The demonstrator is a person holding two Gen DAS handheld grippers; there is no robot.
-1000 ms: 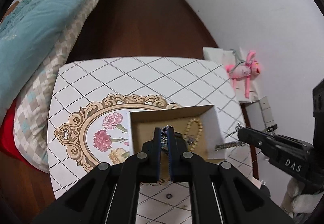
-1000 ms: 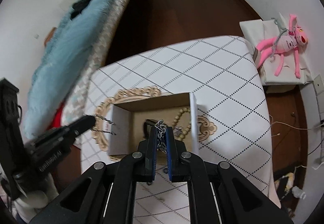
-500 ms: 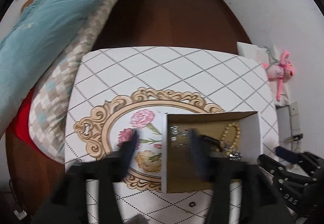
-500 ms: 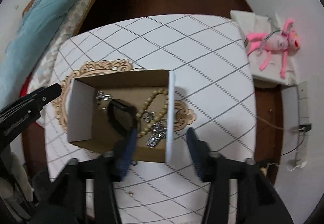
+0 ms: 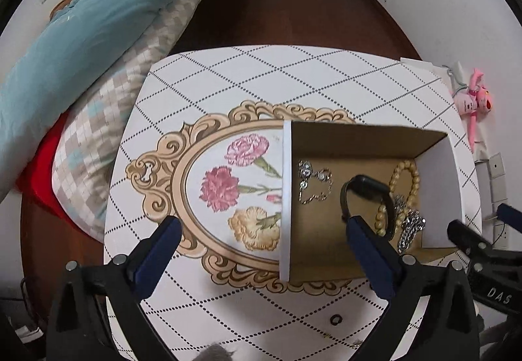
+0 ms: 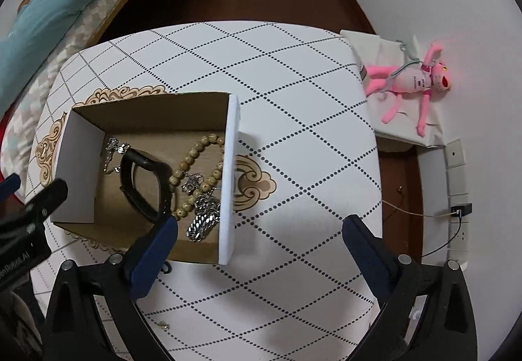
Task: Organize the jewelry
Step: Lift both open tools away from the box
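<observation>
Both the left gripper [image 5: 262, 232] and right gripper [image 6: 261, 229] have just been opened wide, nothing clamped; the jewelry is seen lying in the cardboard box [image 6: 80, 180]

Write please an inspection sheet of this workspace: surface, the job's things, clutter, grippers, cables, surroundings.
Surface: table, white diamond pattern with floral medallion.
Job's things: cardboard box holding bead bracelet, black band, silver chain, small silver necklace.
Clutter: small ring on the table outside the box.
Grippers: left gripper and right gripper open, just opened, empty.
Cables: wire at wall socket.
Surroundings: bed, pink plush toy.
</observation>
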